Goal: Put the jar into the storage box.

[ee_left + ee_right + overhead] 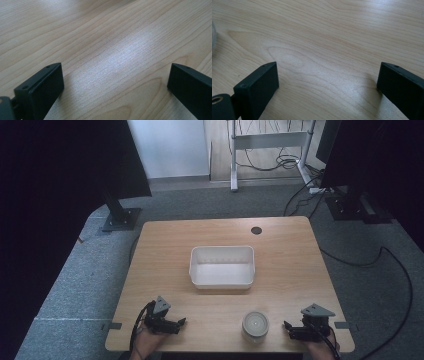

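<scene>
The round white lidded jar (255, 325) stands on the light wooden table (280, 250), just beside the right gripper (288, 328). The left gripper (181, 322) is farther off. Both grippers' jaws are spread wide, holding nothing.

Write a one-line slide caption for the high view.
Two open hand-held grippers, left and right, flank a white-lidded round jar before a white rectangular plastic tub.

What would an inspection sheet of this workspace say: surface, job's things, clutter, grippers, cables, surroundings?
Surface: wooden table, round dark grommet hole near the far edge.
Job's things: white bin at centre, empty; lidded jar upright near the front edge, nearer the right gripper.
Clutter: nothing seen.
Grippers: left gripper and right gripper low over the front edge, both open, holding nothing.
Cables: black cable loops across the floor at right.
Surroundings: grey carpet, white frame behind.
</scene>
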`<state>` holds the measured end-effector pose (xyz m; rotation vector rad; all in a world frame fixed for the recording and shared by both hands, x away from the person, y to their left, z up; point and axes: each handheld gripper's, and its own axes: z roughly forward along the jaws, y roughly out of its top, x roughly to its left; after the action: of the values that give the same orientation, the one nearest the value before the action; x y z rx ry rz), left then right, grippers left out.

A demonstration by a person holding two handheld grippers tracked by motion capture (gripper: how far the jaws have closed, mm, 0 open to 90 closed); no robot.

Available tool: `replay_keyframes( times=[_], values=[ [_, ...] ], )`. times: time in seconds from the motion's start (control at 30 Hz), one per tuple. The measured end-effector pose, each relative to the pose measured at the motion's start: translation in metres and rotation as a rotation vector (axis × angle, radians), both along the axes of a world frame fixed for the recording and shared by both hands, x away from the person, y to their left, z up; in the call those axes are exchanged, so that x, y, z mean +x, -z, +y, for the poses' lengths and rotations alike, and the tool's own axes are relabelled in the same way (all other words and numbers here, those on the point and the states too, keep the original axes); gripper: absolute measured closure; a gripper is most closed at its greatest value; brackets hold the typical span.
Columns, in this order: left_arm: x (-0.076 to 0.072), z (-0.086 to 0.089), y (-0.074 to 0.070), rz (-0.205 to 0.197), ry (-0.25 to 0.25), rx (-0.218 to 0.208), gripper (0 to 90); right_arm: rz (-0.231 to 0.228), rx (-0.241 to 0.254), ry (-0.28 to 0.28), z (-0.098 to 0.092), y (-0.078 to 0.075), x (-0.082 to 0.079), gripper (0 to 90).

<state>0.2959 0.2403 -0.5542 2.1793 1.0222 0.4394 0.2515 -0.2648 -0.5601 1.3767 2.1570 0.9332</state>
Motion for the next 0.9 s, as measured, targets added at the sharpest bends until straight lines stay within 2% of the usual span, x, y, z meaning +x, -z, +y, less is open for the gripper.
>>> replay_keyframes(
  times=[0.23,0.9],
  values=[
    [0.0,0.0,0.0,0.001,-0.001,0.0,0.3,-0.025,-0.006,-0.008,0.005,-0.007,-0.005,0.9],
    [0.0,0.0,0.0,0.0,-0.002,0.0,0.3,-0.022,0.024,-0.054,0.016,-0.018,-0.021,0.0]
  ],
)
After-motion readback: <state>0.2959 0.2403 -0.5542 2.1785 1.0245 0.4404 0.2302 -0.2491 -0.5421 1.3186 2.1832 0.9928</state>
